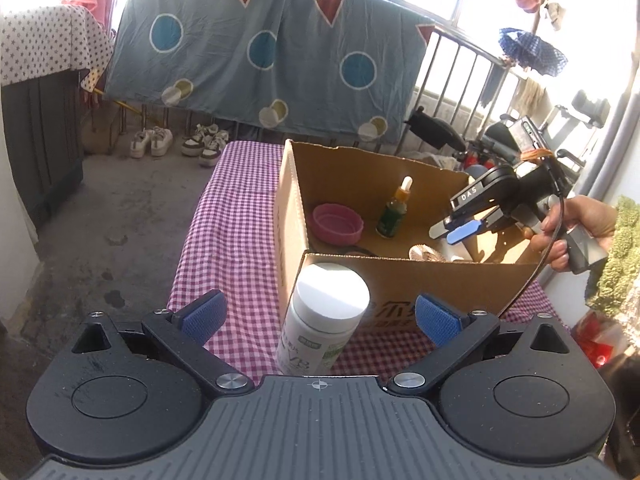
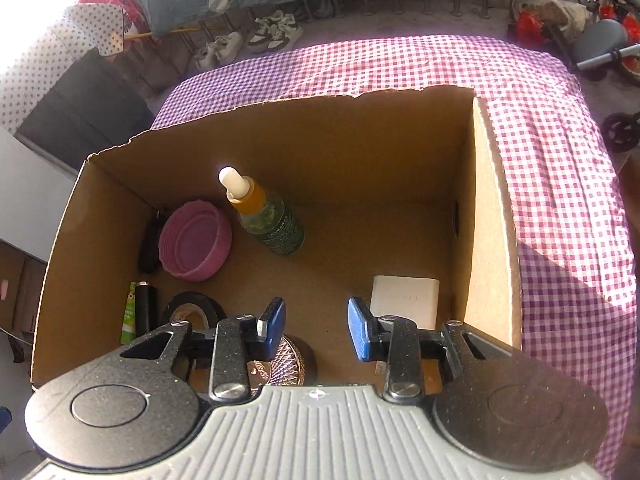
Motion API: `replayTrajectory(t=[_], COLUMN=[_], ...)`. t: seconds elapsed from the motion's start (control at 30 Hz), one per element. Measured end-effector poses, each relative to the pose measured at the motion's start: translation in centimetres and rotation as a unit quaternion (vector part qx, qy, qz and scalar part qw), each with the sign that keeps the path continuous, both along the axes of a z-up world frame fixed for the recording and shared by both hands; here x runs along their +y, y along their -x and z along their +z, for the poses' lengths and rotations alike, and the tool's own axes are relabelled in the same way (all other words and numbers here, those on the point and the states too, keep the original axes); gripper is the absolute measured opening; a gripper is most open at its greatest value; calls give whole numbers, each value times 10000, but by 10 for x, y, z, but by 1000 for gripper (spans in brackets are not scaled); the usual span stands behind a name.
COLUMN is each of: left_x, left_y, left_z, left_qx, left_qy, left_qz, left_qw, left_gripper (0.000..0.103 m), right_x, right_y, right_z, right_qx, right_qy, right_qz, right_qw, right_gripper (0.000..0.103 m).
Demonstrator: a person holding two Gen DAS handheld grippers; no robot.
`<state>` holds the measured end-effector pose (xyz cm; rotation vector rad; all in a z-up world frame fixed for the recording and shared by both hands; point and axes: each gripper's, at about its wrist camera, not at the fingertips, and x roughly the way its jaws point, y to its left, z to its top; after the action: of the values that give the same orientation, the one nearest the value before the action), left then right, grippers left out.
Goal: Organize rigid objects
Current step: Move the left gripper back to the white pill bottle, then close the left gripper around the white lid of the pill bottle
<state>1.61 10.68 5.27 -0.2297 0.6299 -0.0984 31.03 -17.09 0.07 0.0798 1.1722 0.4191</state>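
Left gripper (image 1: 320, 316) is spread wide with a white bottle (image 1: 323, 316) standing upright between its pads, not touching either, on the checked cloth (image 1: 236, 216) just in front of the box (image 1: 420, 280). Right gripper (image 2: 316, 330) is spread too, holding nothing, hanging over the box; below it sit a dropper bottle (image 2: 268, 216), pink lid (image 2: 195, 240), tape roll (image 2: 192, 310) and white block (image 2: 404, 302).

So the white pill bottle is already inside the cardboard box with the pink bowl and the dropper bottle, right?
Not quite. The white pill bottle stands outside the cardboard box, on the checkered cloth between the left gripper's open fingers, as the left wrist view shows. The pink bowl and dropper bottle are inside.
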Motion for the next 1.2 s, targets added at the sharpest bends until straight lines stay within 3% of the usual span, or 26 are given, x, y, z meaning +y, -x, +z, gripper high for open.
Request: replayTrajectory(t=[0.13, 0.27, 0.6, 0.87, 1.03, 1.2], left_x=[-1, -2, -13, -26, -39, -39], left_y=[4, 3, -2, -15, -27, -35], left_z=[-5, -9, -22, -34, -42, -47], left_qx=[14, 41, 187, 268, 349, 440], left_qy=[32, -56, -403, -879, -1278, -1329], left_qz=[-56, -56, -162, -74, -62, 0], left_qw=[10000, 10000, 9989, 9957, 9912, 9901], left_gripper=[101, 101, 101, 101, 97, 92], right_x=[4, 7, 18, 55, 79, 89], right_y=[2, 16, 119, 169, 169, 158], right_z=[0, 16, 74, 50, 26, 6], right_qx=[10, -149, -978, -866, -641, -388], right_qy=[18, -450, -1584, -1997, -2042, -2042], right_qz=[-88, -27, 570, 844, 773, 606], right_qw=[10000, 9989, 9809, 9724, 9738, 9763], right_gripper=[37, 38, 67, 69, 69, 62])
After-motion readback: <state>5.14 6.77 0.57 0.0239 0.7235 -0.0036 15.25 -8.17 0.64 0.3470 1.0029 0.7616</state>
